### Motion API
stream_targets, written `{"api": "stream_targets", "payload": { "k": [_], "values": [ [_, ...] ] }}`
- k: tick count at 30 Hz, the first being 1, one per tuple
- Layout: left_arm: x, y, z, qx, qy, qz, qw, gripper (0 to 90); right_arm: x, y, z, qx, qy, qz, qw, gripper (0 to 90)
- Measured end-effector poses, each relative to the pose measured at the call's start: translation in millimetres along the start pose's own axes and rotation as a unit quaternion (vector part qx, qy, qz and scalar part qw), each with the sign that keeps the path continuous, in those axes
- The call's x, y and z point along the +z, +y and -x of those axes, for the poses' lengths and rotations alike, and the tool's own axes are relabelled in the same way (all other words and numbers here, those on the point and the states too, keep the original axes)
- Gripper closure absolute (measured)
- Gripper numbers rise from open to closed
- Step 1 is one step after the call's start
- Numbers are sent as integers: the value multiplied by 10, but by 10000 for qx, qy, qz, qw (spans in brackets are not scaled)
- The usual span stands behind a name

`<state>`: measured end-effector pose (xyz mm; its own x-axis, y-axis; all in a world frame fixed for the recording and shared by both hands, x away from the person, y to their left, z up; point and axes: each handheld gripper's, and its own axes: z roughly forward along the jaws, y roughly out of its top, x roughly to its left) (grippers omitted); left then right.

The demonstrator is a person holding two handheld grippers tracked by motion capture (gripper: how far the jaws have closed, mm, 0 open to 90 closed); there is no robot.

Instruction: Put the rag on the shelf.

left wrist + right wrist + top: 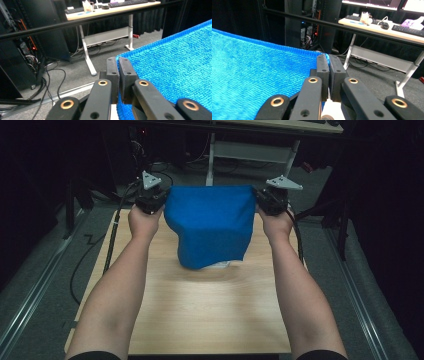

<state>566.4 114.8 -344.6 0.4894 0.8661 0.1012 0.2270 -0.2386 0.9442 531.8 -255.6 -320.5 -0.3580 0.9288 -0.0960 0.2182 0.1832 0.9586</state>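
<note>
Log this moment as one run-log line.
left gripper: shut on towel corner | right gripper: shut on towel corner | towel: blue, held up, spread between grippers | table: below

A towel (210, 222) hangs spread above the far half of the wooden table (200, 310), its lower edge near the tabletop. The left gripper (151, 199) pinches its upper left corner, the right gripper (272, 200) its upper right corner. Behind the table stands a desk (110, 10) carrying a keyboard (126, 3), with cables (50, 82) on the floor at left.
</note>
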Motion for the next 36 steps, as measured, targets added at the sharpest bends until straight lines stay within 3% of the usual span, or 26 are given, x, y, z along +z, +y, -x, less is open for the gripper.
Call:
{"api": "stream_targets", "payload": {
  "k": [4,6,11,15,25,28,31,36],
  "values": [
    [62,-87,35,6,-60,-153,9999,876,68,-135,19,7,-29,-199,9998,887],
    [111,-222,52,-47,-145,-348,9993,876,105,-231,24,46,-6,-310,9995,887],
    [122,-440,76,-129,-221,-515,9983,877,152,-495,-31,38,88,-540,9985,887],
    [93,-701,134,-269,-397,-642,9968,877,136,-695,-85,111,192,-657,9976,887],
    [24,-1110,279,-524,-676,-835,9928,877,46,-1139,-213,375,365,-918,9944,886],
    [11,-1210,330,-514,-775,-904,9916,877,26,-1258,-264,400,412,-1011,9932,886],
    [7,-1301,392,-367,-831,-987,9910,878,29,-1363,-314,400,471,-1118,9918,886],
    [4,-1421,411,-479,-925,-1065,9888,879,39,-1496,-389,381,517,-1313,9893,886]
  ]
}}
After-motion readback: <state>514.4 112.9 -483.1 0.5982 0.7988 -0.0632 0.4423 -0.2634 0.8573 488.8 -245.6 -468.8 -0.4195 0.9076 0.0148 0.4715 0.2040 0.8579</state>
